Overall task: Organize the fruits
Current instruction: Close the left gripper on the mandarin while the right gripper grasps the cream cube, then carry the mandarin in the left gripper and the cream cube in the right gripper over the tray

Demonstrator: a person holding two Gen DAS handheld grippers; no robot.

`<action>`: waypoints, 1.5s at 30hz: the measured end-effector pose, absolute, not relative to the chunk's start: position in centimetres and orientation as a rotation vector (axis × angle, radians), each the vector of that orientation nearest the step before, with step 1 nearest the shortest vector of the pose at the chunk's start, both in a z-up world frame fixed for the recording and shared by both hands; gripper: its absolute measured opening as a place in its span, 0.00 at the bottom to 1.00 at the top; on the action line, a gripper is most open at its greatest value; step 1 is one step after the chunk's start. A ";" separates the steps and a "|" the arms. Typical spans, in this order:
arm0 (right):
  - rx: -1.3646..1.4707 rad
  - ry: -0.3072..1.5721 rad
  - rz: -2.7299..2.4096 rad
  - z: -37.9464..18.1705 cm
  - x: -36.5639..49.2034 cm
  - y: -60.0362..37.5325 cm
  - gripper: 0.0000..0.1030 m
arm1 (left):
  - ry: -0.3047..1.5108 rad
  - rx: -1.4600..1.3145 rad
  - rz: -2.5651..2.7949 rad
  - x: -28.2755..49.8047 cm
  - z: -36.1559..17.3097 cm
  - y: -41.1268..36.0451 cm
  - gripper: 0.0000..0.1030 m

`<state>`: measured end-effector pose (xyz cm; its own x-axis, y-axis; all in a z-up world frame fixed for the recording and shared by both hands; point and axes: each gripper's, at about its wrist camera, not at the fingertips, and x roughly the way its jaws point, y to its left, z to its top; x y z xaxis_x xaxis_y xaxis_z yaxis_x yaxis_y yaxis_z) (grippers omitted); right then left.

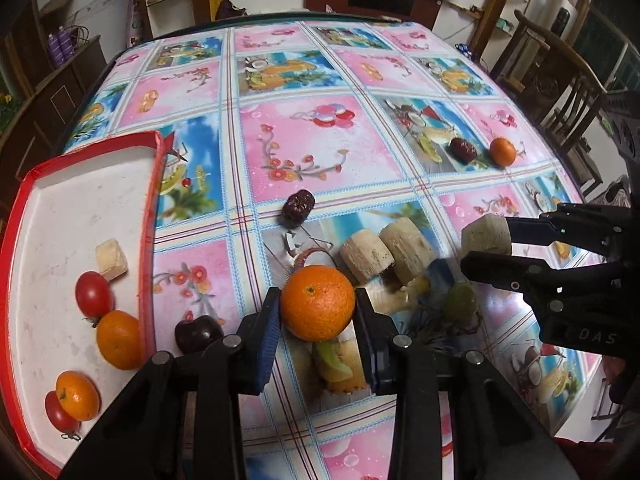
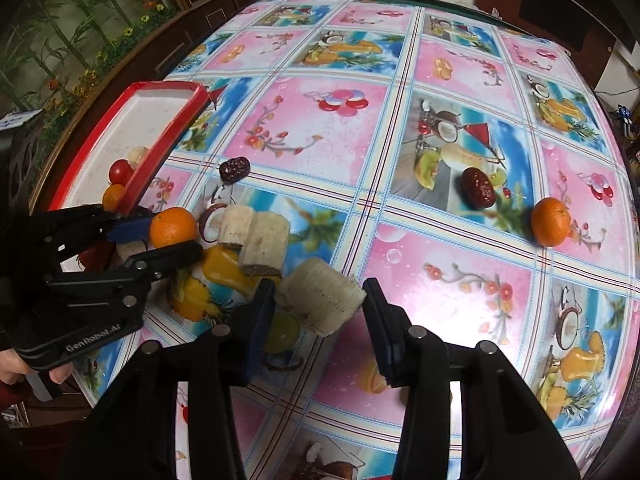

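1. Left wrist view: the left tongs [image 1: 316, 312], lower centre, are clamped on a mandarin [image 1: 317, 302]; the red tray [image 1: 152, 216] with fruit sits at left.
2. Right wrist view: the right tongs [image 2: 320, 312], lower centre, hold a sugarcane piece [image 2: 320, 300] above the counter [image 2: 440, 280].

Table [image 1: 320, 152] wore a glossy pink-and-blue fruit-print cloth. On it sat a red-rimmed tray [image 1: 154, 216] (left edge), two dried dates [image 1: 295, 208] [image 1: 463, 148], a far orange [image 1: 503, 152], two pale cane pieces [image 1: 366, 258] [image 1: 408, 250] touching, a green grape [image 1: 460, 303], a dark cherry [image 1: 196, 332].
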<state>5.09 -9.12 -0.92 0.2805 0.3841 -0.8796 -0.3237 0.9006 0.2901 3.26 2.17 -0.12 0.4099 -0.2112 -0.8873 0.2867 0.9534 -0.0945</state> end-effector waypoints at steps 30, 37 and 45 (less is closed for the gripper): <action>0.048 1.103 0.569 3.4 4.4 -6.0 0.45 | 1.000 -0.094 -0.205 1.7 4.1 7.7 0.34; 0.039 1.095 0.580 3.9 4.6 -5.5 0.45 | 0.990 -0.109 -0.184 1.7 4.4 8.5 0.34; 0.041 1.085 0.604 4.1 4.5 -4.7 0.45 | 0.983 -0.117 -0.156 1.0 4.5 9.3 0.34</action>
<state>4.53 -4.70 4.14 0.3230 0.4796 -0.8159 -0.4401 0.8393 0.3191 0.99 9.26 4.52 0.5443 -0.1844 -0.8183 0.0783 0.9824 -0.1694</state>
